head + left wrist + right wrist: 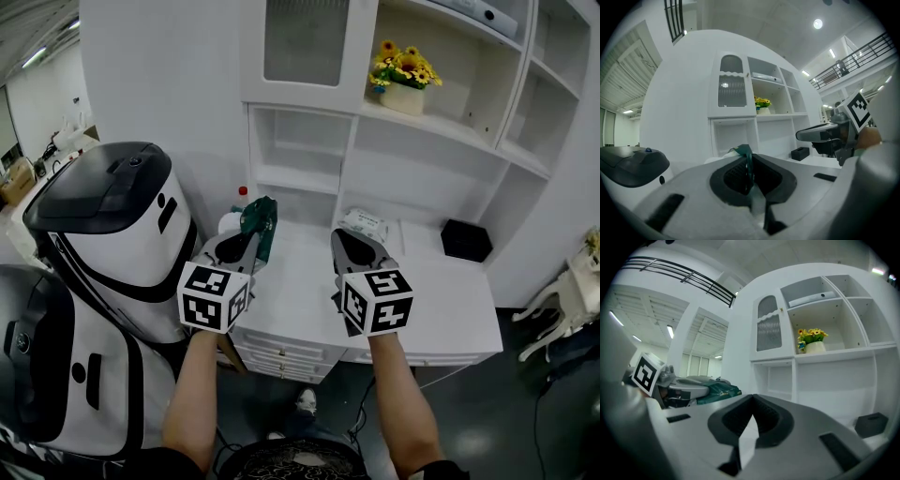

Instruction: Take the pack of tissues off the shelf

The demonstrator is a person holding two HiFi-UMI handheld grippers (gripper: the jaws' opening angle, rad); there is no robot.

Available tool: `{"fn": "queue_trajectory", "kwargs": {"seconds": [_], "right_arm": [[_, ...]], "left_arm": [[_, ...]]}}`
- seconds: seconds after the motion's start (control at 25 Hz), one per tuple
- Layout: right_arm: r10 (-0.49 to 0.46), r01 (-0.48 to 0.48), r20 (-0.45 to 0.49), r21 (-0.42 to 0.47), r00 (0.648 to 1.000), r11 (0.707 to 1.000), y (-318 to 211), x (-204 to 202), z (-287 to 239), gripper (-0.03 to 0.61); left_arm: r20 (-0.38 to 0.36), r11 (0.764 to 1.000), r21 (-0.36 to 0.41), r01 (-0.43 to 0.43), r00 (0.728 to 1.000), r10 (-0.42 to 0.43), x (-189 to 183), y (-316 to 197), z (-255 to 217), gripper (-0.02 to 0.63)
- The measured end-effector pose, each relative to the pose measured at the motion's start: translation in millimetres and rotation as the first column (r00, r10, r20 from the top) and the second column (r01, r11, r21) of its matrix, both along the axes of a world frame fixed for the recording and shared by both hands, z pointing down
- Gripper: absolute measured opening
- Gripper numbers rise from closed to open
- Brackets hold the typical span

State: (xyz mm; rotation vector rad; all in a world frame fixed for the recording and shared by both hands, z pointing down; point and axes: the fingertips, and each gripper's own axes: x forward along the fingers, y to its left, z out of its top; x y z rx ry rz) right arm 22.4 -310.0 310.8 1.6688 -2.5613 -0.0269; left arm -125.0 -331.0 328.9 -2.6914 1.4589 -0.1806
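The pack of tissues (259,223) is a dark green packet, held out in front of the white shelf unit (441,127) and above the counter (450,300). My left gripper (253,244) is shut on its near end. In the left gripper view its thin green edge (747,157) stands upright between the closed jaws of the left gripper (750,169). To its right, my right gripper (354,246) hangs level over the counter, shut and empty. In the right gripper view the jaws of the right gripper (751,405) meet with nothing between them, and the green pack (719,391) shows at the left.
A white packet (364,225) lies on the counter just beyond the right gripper. A black box (466,239) sits at the counter's right and a pot of sunflowers (405,80) on an upper shelf. A large white and black machine (117,234) stands close at the left.
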Motion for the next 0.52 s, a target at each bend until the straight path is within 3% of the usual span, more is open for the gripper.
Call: {"fn": "queue_trajectory", "kwargs": {"seconds": [0.52], "right_arm": [[0.009,-0.009,0.004,0.010,1.000,1.000,-5.5,6.0,-3.0,0.003]], "left_arm": [[-0.005,1.000,0.006,0.000,1.000,0.000,1.5,-4.6,-2.8,0.017]]}}
